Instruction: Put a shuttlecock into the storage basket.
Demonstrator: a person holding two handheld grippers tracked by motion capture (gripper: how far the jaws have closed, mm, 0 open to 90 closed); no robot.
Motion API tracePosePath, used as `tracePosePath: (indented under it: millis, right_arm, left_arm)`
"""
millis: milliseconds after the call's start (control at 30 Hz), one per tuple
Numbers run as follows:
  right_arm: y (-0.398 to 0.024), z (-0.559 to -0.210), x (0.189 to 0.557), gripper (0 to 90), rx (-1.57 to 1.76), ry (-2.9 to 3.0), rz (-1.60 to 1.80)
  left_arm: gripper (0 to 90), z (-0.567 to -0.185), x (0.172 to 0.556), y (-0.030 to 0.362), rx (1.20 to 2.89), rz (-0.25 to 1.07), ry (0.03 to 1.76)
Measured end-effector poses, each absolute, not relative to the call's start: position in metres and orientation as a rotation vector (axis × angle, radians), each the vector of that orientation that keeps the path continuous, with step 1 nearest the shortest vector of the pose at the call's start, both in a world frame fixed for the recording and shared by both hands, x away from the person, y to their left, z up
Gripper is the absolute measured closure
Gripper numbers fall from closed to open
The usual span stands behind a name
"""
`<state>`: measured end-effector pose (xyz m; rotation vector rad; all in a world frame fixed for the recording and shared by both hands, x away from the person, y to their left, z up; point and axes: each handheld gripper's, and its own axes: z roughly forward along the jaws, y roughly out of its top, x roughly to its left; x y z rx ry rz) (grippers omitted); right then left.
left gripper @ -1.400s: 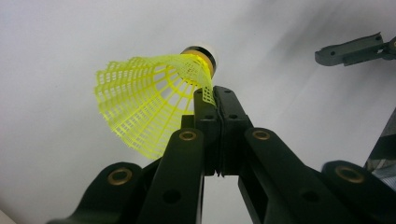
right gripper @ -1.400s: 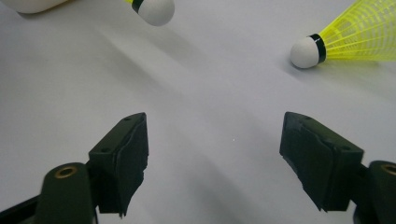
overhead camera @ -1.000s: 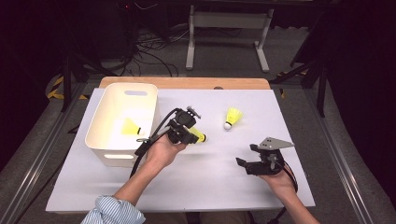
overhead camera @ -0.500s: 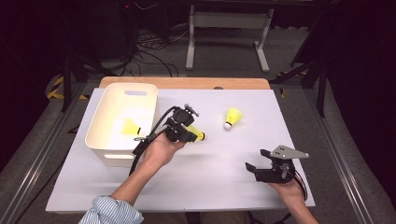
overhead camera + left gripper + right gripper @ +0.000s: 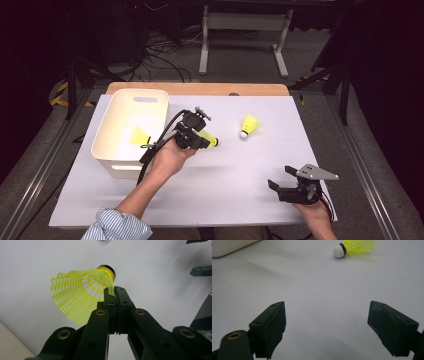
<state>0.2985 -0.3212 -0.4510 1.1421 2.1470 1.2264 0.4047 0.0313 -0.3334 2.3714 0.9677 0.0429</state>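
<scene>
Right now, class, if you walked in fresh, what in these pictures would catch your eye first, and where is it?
The bright yellow shuttlecock pinched by its skirt in the left gripper, beside the white bin, stands out first. A second shuttlecock lies alone on the white table, and a third rests inside the bin. Near the front edge, the right gripper hangs with fingers wide and nothing between them.

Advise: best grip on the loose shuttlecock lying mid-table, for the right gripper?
Probably the skirt just behind the cork. The loose shuttlecock lies on its side, white cork toward the open right gripper, so come from above, jaws straddling across its axis; the round cork would likely slip.
</scene>
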Motion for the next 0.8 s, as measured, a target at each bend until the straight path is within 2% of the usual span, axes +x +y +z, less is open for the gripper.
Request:
tracePosePath:
  millis: [800]
  right_arm:
    - [-0.328,-0.455,0.295,14.9,1.170,2.108,1.223]
  left_arm:
    - [89.1,-0.315,0.414,0.049,2.324,0.064,1.013]
